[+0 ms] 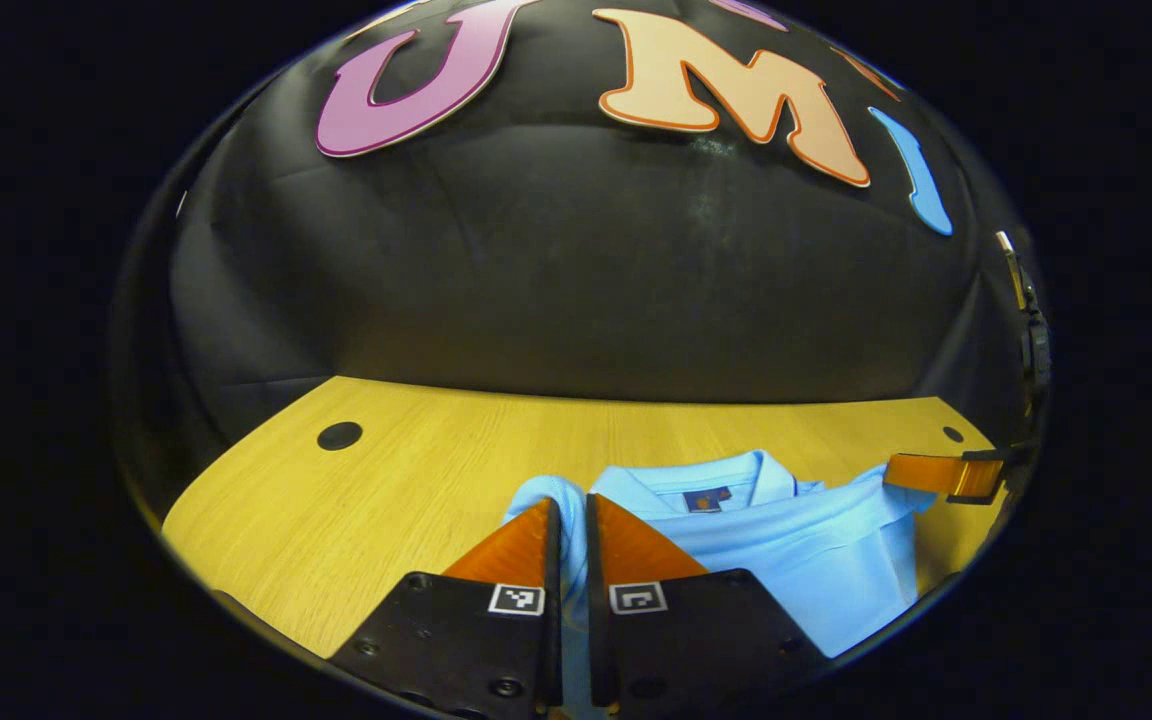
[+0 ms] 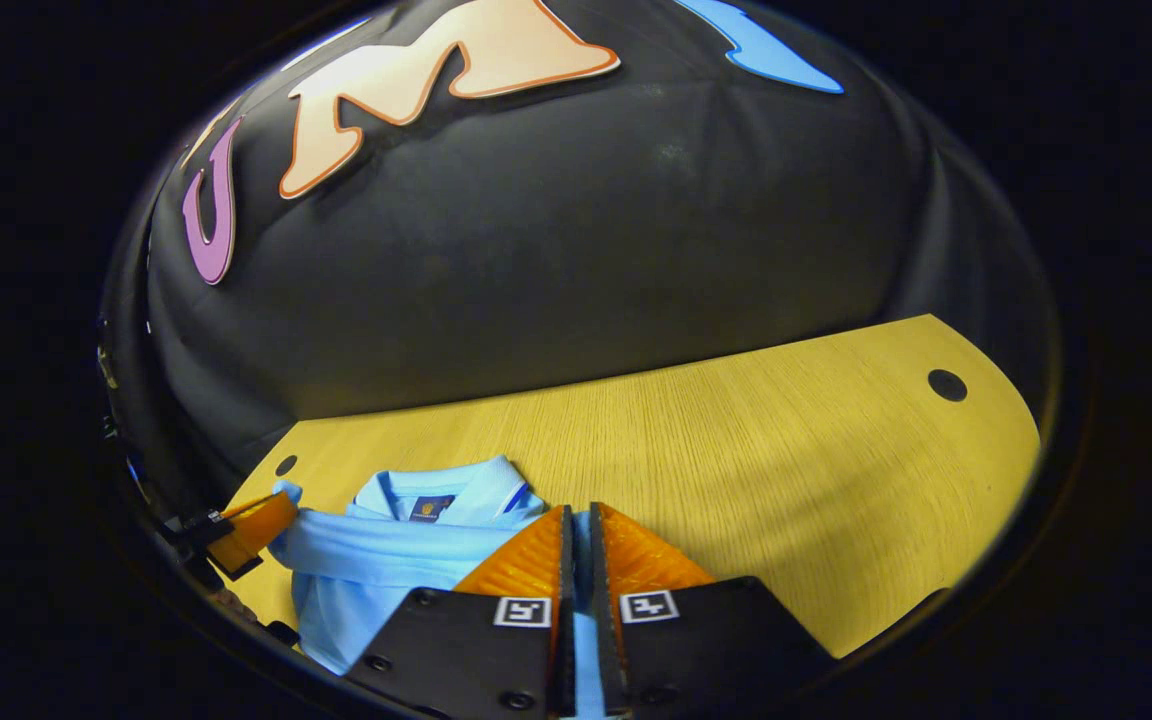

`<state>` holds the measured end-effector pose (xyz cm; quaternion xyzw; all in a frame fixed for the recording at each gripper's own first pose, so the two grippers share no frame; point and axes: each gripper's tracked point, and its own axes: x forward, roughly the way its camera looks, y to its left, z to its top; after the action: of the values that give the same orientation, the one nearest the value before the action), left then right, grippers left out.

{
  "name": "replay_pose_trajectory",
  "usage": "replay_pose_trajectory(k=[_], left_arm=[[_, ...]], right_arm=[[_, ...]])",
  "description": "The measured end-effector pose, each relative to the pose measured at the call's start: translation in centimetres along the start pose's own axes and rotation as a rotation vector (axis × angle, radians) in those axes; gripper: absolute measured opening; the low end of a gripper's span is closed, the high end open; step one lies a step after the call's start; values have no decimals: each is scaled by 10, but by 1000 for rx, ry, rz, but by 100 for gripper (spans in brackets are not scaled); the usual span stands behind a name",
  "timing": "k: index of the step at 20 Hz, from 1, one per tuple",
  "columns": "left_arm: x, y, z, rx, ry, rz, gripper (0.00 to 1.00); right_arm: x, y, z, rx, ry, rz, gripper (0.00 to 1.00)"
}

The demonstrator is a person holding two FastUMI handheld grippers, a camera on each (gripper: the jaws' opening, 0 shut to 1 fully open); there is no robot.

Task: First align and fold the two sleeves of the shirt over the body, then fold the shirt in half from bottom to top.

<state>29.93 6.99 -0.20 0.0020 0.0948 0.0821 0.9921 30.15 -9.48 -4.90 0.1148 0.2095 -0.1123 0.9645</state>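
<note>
A light blue polo shirt (image 1: 816, 560) lies on the wooden table (image 1: 386, 490), its collar (image 1: 736, 478) pointing toward the back wall. In the left gripper view my left gripper (image 1: 573, 507) is shut on an edge of the shirt, with blue cloth pinched between its fingers. Off to the right, the right gripper (image 1: 946, 475) holds the other end of the same raised edge. In the right gripper view my right gripper (image 2: 581, 514) is shut on the shirt (image 2: 386, 570), and the left gripper (image 2: 248, 530) shows at the far left. The cloth stretches between them just in front of the collar (image 2: 446, 490).
The table (image 2: 786, 450) has small dark round holes near its back corners (image 1: 339, 435) (image 1: 953, 434) (image 2: 947, 384). The black cloth wall rises right behind the table's far edge. Bare wood extends to the left of the shirt in the left gripper view and to its right in the right gripper view.
</note>
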Motion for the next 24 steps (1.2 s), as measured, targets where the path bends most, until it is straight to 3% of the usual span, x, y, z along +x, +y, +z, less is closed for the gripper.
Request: replay_pose_trajectory(k=[1, 3, 5, 6, 8, 17, 24], left_arm=[[-2, 5, -2, -6, 6, 13, 9], [-17, 12, -6, -25, 26, 24, 31], [-37, 25, -2, -26, 15, 58, 77], [-53, 32, 6, -18, -2, 74, 100], [-73, 40, 9, 13, -42, 85, 95], [-199, 12, -5, 40, -95, -60, 94], [-261, 3, -41, 37, -81, -94, 94]], right_arm=[[-3, 1, 0, -7, -1, 4, 14], [-16, 12, 3, -1, -2, 49, 57], [-32, 18, 6, -8, -22, 80, 100], [-42, 18, 8, -21, -40, 86, 92], [-64, 19, 11, -50, -73, 101, 98], [-192, 9, -28, -105, -211, 158, 98], [-279, -2, -51, -158, -348, 149, 98]])
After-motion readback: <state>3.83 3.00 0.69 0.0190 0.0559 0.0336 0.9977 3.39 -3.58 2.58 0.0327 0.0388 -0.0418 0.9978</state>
